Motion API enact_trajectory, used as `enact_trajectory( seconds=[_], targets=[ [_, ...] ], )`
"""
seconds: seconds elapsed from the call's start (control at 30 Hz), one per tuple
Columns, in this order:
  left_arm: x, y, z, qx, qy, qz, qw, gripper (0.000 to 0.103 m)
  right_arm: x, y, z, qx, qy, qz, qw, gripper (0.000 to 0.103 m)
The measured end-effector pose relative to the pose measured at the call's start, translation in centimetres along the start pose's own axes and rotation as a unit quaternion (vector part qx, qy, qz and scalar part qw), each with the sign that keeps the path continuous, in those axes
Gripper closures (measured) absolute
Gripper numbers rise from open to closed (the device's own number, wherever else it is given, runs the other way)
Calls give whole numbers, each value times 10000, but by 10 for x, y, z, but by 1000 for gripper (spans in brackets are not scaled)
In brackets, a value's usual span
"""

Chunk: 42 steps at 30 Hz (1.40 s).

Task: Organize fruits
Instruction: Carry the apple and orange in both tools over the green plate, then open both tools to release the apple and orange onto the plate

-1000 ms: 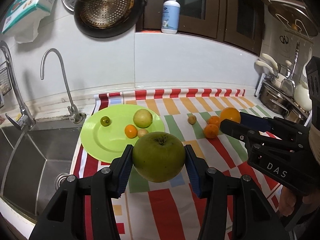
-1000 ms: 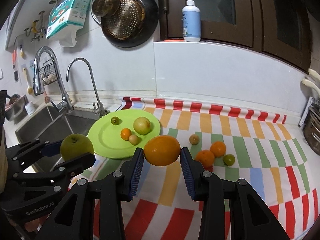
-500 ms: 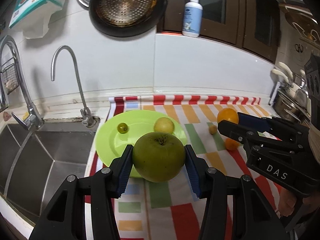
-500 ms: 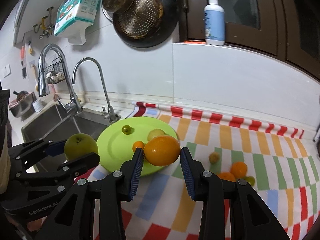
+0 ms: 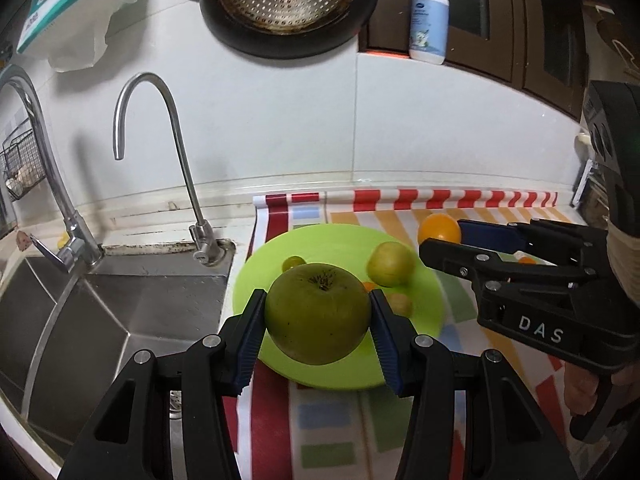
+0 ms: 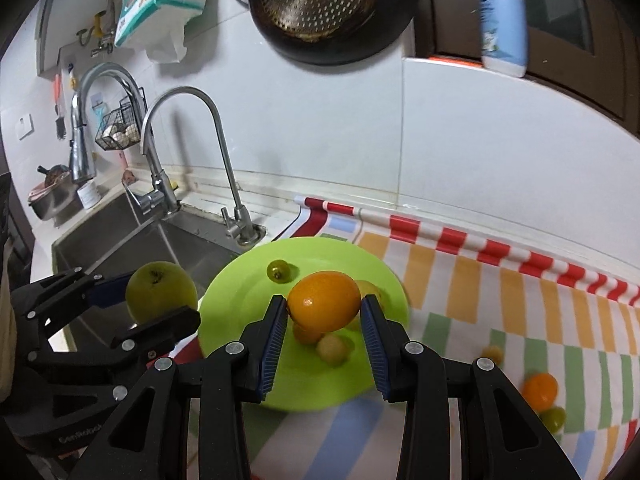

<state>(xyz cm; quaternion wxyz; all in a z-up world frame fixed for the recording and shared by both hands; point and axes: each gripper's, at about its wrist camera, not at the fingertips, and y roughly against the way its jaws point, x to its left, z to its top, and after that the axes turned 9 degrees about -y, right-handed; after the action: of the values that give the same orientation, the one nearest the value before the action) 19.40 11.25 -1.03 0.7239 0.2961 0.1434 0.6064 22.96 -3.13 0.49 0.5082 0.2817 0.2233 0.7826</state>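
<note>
The round lime-green plastic plate has a smooth, glossy face. Under it, the red, orange and green striped cloth covering the desk looks slick, with a slight sheen like oilcloth. The dull green apple has matt, speckled skin, while the bright orange is shiny and finely dimpled. Both sit between matt black plastic jaws lined with ribbed blue pads. The brushed stainless-steel sink and the curved chrome tap gleam. The white wall tiles are glossy.
</note>
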Motion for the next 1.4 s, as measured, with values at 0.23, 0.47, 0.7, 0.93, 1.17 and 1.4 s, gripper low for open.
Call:
enact_trajectory(
  seconds=[0.23, 0.47, 0.7, 0.93, 1.17, 1.4],
  targets=[
    [18, -29, 5, 92, 42, 0, 9999, 53, 1, -45, 12, 238, 19, 44, 9997, 64],
    [22, -63, 8, 205, 61, -104, 9997, 53, -1, -85, 23, 426, -45, 83, 9990, 64],
    [23, -88, 7, 423, 168, -209, 9987, 53, -8, -107, 27, 529, -104, 88, 9985, 64],
    [25, -94, 6, 576, 315, -241, 9976, 52, -14, -105, 29, 464, -222, 111, 9986, 63],
    [19, -70, 13, 291, 239, -89, 9993, 46, -18, -75, 26, 254, -234, 29, 9994, 63],
    [11, -39, 19, 57, 185, 70, 9998, 42, -19, -39, 20, 52, -208, -81, 9997, 63]
  ],
)
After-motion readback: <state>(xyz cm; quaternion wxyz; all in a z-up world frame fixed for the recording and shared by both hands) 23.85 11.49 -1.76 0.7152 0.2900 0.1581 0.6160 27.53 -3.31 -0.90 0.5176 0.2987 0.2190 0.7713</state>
